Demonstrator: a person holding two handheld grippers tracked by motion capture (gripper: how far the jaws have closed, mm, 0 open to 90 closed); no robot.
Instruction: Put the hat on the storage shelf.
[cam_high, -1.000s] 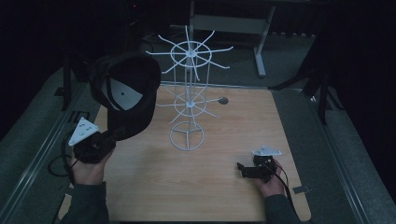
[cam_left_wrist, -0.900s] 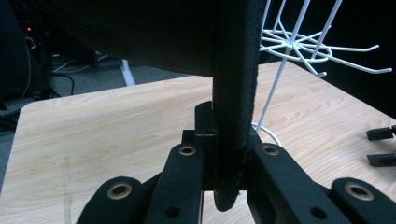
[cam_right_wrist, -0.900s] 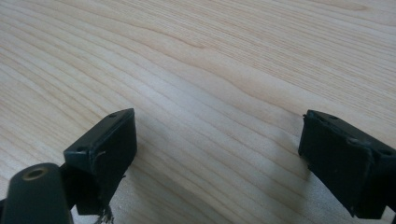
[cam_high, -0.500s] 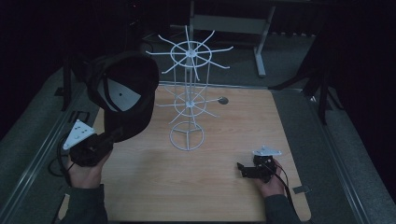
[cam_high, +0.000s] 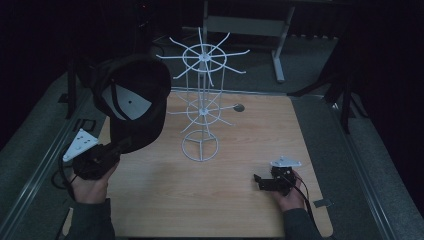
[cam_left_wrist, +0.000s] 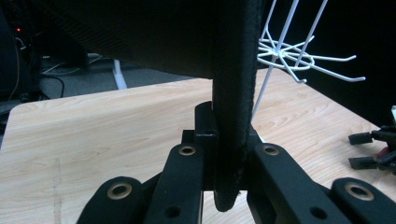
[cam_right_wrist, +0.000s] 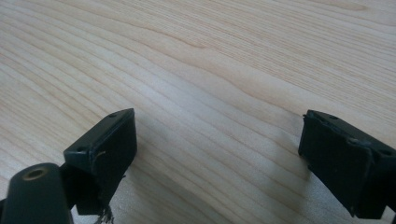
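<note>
- The wooden table (cam_high: 210, 200) carries a white wire rack (cam_high: 201, 102) standing upright near its middle, a tall stem with two rings of hooked spokes. It is the biggest obstacle, close beside the raised load.
- The black cap (cam_high: 132, 102) hangs in the air over the table's left side, held up by its brim, crown high and swung toward the rack's upper spokes. I'd judge the crown could snag a spoke and tip the light rack.
- The left gripper (cam_high: 107, 155) has its jaws pressed tight on the brim edge; in the left gripper view the brim (cam_left_wrist: 231, 107) stands on end between them. It is pinched only at its lower edge, so a jerk might let the cap twist or slip.
- The right gripper (cam_high: 265, 181) rests low at the table's right, jaws spread wide with nothing between them, well apart from the cap.
- A small dark disc (cam_high: 239, 107) lies behind the rack, out of the way.
</note>
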